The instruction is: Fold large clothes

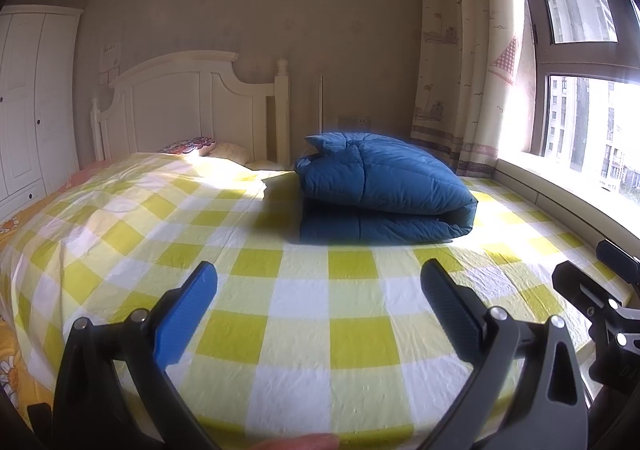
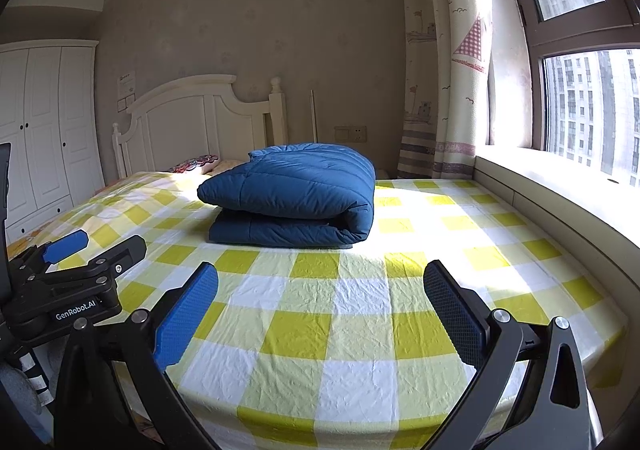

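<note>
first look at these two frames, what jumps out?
The folded blue puffer jacket stands out first, a thick bundle lying mid-bed on the yellow-and-white checked sheet, partly in sun from the window on the right. Nearer the camera, the left hand-held gripper and right hand-held gripper are both open and empty, short of the jacket. A white headboard closes the far end.

left wrist: near bed foot, facing headboard | right wrist: alongside, same bed
</note>
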{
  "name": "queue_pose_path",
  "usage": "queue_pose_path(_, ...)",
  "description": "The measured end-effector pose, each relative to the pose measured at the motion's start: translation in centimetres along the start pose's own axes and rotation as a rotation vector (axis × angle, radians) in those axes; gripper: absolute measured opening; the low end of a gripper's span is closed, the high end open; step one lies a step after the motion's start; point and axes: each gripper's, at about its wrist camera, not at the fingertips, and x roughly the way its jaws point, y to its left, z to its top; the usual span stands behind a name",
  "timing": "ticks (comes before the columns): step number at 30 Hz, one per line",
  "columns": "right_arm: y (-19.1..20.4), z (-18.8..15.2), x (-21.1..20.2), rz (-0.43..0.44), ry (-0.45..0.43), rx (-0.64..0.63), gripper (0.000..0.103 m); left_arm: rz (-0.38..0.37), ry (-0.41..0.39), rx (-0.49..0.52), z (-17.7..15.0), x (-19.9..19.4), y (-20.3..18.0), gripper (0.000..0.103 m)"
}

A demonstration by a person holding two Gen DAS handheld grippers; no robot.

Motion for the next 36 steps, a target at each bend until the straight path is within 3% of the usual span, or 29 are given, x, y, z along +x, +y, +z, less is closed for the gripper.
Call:
queue_pose_path(19, 0.2, -0.1, 0.1, 0.004, 0.005, 0.002, 0.099, -0.002, -0.001, 0.012, -0.2, 0.0, -0.1, 0.101)
queue_pose_path(29, 0.6, -0.6, 0.8, 0.008, 0.026, -0.006, 0.099, -0.035, 0.039, 0.014, -0.8, 1.0, 0.5, 0.101)
queue_pose_path(31, 0.5, -0.6, 1.3, 0.007, 0.040, -0.006, 0.099, -0.017, 0.042, 0.059, -0.8, 1.5, 0.5, 0.101)
queue_pose_path(34, -0.2, 0.0, 2.2, 0.001, 0.062, -0.022, 0.099, -0.050, 0.115, 0.057, 1.0, 3.8, 2.9, 0.101)
queue_pose_path(36, -2.0, 1.6, 3.0, -0.021, 0.082, -0.035, 0.099, -0.015, 0.175, 0.003, 3.3, 6.5, 6.9, 0.101)
